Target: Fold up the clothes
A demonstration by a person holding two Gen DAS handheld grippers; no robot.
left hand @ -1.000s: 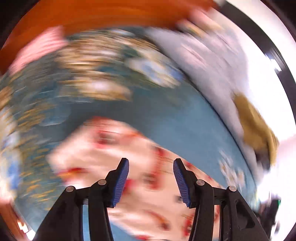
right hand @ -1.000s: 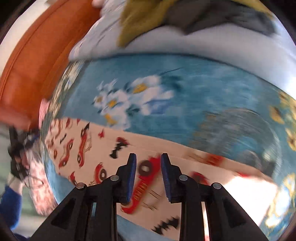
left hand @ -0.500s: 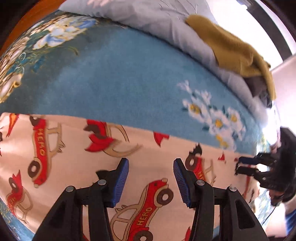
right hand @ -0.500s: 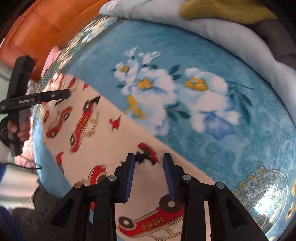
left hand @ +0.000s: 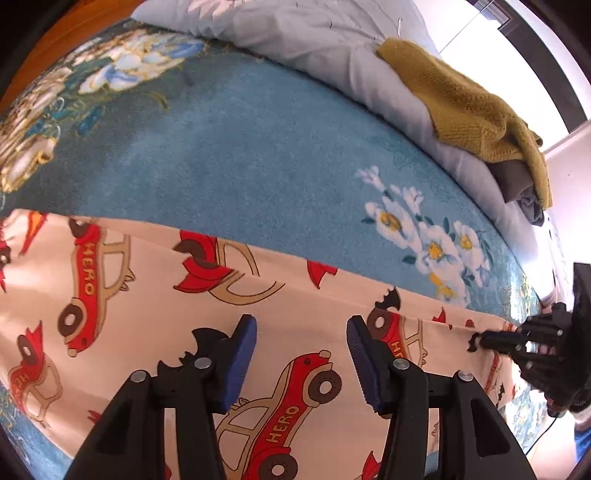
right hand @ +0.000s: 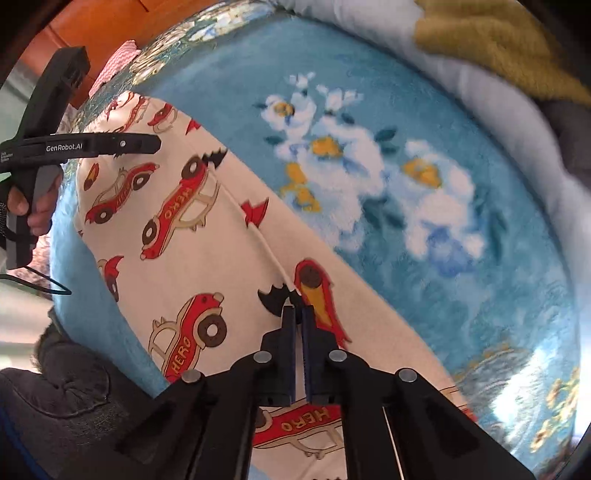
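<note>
A cream garment printed with red "HERO" cars (left hand: 147, 302) lies flat on a blue floral blanket (left hand: 229, 155); it also shows in the right wrist view (right hand: 207, 236). My left gripper (left hand: 301, 332) is open and hovers just above the cloth near its far edge. My right gripper (right hand: 298, 314) has its jaws closed together at the garment's far edge, pinching the cloth; it appears at the right of the left wrist view (left hand: 480, 339). The left gripper shows from the side in the right wrist view (right hand: 147, 142).
A pale grey duvet (left hand: 332, 48) lies along the far side of the bed, with a mustard knit (left hand: 469, 110) and a dark grey garment (left hand: 517, 181) on it. An orange headboard (right hand: 96, 26) stands at the left. The blanket (right hand: 443, 258) shows on the right.
Both grippers came down closer to the garment's far edge. The right gripper's jaws went from apart to closed on the cloth edge. The left gripper stayed open.
</note>
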